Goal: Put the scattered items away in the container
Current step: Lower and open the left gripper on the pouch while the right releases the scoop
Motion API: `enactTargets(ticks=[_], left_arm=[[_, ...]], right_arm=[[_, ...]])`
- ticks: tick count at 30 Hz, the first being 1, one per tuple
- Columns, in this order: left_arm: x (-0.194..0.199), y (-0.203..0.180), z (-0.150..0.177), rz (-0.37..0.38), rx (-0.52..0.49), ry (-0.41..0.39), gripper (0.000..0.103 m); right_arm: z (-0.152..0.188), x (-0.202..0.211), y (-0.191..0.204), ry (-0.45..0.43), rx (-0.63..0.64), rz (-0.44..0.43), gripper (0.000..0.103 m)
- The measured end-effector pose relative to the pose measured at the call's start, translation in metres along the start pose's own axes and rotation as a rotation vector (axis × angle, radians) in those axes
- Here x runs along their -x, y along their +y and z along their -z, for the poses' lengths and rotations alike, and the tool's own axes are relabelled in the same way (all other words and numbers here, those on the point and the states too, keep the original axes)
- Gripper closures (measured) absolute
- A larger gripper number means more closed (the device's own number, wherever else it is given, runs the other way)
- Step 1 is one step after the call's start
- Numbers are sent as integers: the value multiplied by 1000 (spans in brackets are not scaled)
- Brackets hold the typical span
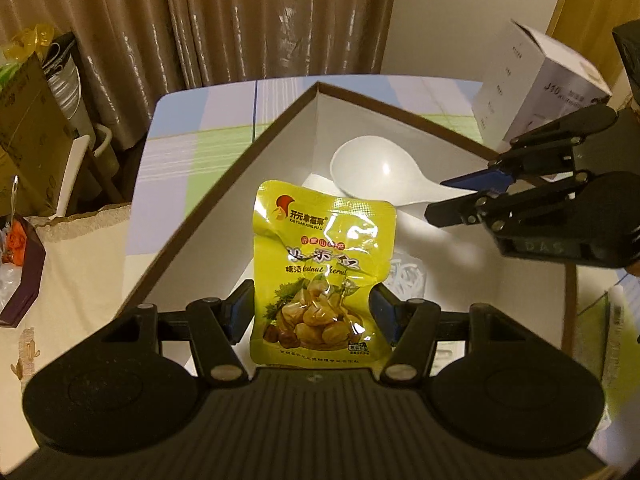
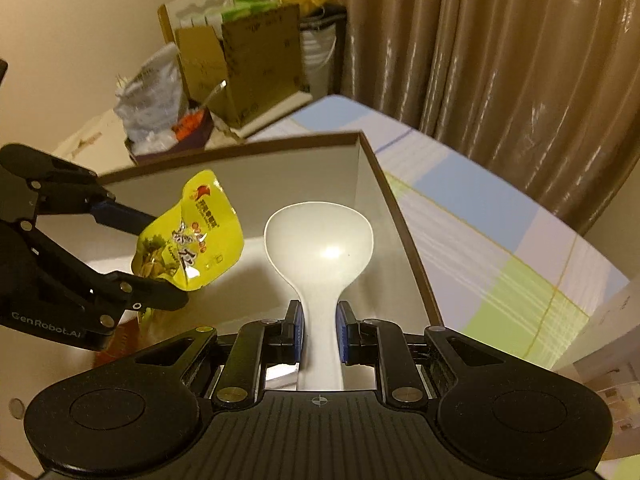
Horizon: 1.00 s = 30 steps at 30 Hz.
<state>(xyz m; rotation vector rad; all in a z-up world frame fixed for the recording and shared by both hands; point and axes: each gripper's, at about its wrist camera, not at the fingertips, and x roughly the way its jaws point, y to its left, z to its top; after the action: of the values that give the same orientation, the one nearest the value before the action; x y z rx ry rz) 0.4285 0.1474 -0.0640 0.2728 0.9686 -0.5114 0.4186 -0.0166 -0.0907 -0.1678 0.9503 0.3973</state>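
Yellow pouch in left grip: the left gripper [image 1: 314, 312] has its blue pads pressed into both side edges of a chestnut-kernel snack pouch [image 1: 324, 276], which bows slightly between them; it hangs over the open box, not yet resting on the floor as far as the views show.
White plastic in right grip: the right gripper [image 2: 319, 334] is clamped narrow on the handle of a white rice paddle [image 2: 320, 248], whose head points forward, over the far inner corner of the box.
Grippers relative to each other: near, side by side above the box; in the left wrist view the right gripper [image 1: 452, 204] comes in from the right edge with the paddle [image 1: 376, 170].
Container: a shallow box with white inside walls and a brown rim [image 1: 224, 176], standing on a checked tablecloth [image 1: 192, 148] in pale blue, green and lilac.
Already inside: something small and clear, perhaps a packet of white pieces [image 1: 408, 280], lies on the box floor behind the pouch; I cannot identify it.
Still outside: a white carton [image 1: 540, 84] stands tilted beyond the right rim; whether it belongs to the tidy-up I cannot tell.
Progress, as judged: both carried items are over the box but not released, so two drops remain, plus any strays out of view.
Surroundings: brown curtains [image 2: 500, 60] and cardboard boxes [image 2: 248, 60] beside the table.
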Motion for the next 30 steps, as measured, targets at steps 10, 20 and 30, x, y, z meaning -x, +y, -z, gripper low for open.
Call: enactTargets(ticks=[10, 20, 30], left_arm=[[-36, -3, -9, -46, 16, 53, 46], [-55, -12, -9, -78, -12, 64, 42], [-44, -11, 1, -97, 5, 85, 25]], right_arm=[[4, -22, 5, 66, -9, 37, 83], [5, -23, 8, 72, 3, 39, 83], [10, -23, 14, 68, 43, 31, 83]])
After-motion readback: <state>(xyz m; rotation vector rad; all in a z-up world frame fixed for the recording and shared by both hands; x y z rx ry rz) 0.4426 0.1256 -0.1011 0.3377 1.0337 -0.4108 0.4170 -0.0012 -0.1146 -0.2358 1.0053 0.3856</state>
